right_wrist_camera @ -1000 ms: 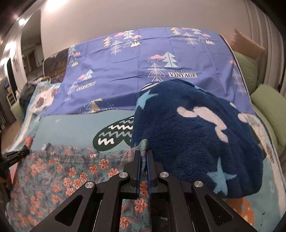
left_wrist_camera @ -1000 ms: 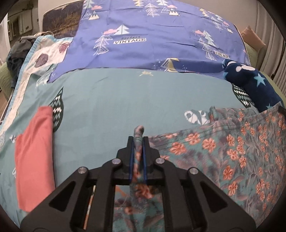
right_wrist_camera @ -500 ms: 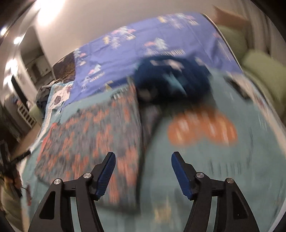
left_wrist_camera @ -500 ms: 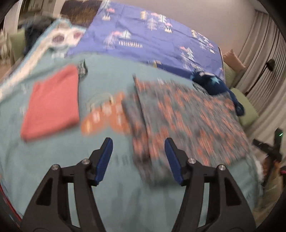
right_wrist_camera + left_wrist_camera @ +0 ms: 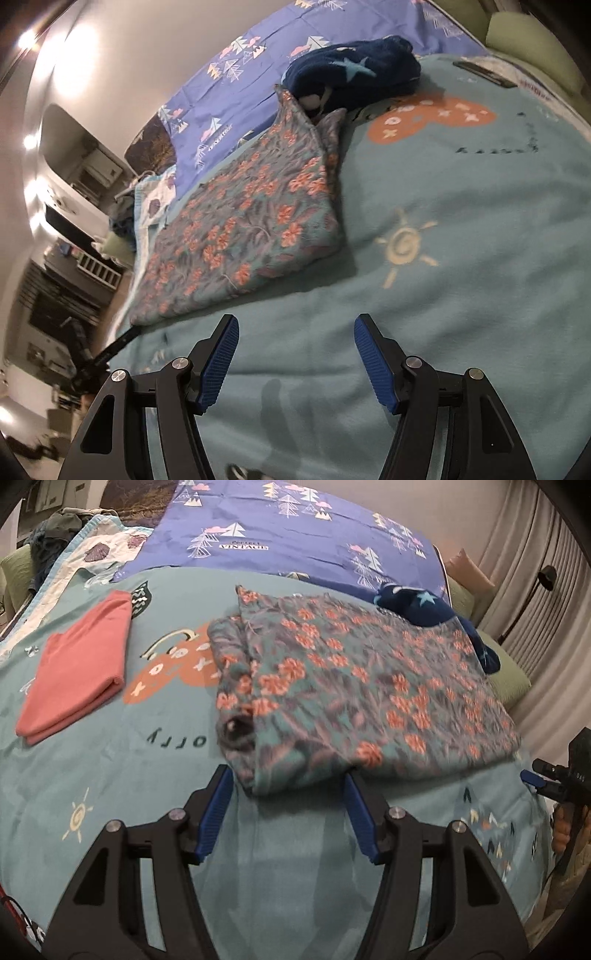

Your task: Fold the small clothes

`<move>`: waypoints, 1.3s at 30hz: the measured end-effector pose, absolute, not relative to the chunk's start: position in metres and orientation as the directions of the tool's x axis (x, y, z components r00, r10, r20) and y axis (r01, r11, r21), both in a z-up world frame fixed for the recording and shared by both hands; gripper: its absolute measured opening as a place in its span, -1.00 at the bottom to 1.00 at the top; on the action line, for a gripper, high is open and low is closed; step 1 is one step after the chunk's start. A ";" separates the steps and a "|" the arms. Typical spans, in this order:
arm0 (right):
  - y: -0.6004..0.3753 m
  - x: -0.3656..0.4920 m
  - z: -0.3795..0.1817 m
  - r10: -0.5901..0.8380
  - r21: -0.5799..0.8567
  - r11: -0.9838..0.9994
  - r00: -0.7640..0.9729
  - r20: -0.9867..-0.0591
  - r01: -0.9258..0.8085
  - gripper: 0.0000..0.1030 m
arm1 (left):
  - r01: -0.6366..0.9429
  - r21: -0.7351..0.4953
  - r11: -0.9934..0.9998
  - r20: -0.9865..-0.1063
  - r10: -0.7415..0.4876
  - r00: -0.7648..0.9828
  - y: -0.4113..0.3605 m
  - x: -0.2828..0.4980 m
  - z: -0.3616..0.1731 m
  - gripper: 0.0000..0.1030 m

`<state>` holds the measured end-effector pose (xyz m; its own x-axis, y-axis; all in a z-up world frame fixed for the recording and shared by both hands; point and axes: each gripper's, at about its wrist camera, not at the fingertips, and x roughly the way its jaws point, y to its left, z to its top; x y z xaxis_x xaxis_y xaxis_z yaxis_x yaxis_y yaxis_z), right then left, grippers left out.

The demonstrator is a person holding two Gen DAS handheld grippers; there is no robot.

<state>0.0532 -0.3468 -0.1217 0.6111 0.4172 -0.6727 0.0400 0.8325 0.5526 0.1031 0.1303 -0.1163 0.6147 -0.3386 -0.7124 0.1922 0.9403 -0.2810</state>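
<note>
A floral garment [image 5: 354,686], teal with orange flowers, lies folded on the teal blanket [image 5: 110,760]. My left gripper [image 5: 286,786] is open just in front of the garment's near left corner, its blue pads apart with nothing held. In the right wrist view the same floral garment [image 5: 243,229] lies ahead and to the left. My right gripper [image 5: 295,332] is open over bare teal blanket [image 5: 443,295], clear of the cloth. The right gripper also shows at the far right edge of the left wrist view, held by a hand [image 5: 565,830].
A folded pink garment [image 5: 77,664] lies to the left on the blanket. A dark blue fleece with stars [image 5: 424,605] sits behind the floral piece, seen also in the right wrist view [image 5: 354,77]. A purple tree-print sheet [image 5: 288,535] covers the back. Green cushions [image 5: 506,679] line the right side.
Both grippers let go of the floral garment's edge, opened wide and pulled back toward the near side of the bed. The garment now lies folded flat.
</note>
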 end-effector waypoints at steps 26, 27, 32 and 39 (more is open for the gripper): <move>-0.364 0.068 -0.118 0.384 0.587 0.797 0.634 -0.672 0.140 -0.17 | 0.143 -0.572 0.808 -0.639 -0.548 0.539 0.155 0.075 -0.112 0.29; -0.359 0.072 -0.120 0.398 0.595 0.792 0.628 -0.669 0.132 -0.06 | 0.146 -0.592 0.793 -0.634 -0.570 0.523 0.148 0.082 -0.115 0.29; -0.343 0.100 -0.134 0.431 0.628 0.767 0.618 -0.658 0.133 0.08 | 0.050 -0.676 0.735 -0.585 -0.577 0.569 0.143 0.118 -0.128 0.27; -0.342 0.131 -0.135 0.350 0.585 0.782 0.624 -0.699 0.217 -0.93 | -0.055 -0.690 0.722 -0.613 -0.543 0.575 0.146 0.132 -0.132 -0.89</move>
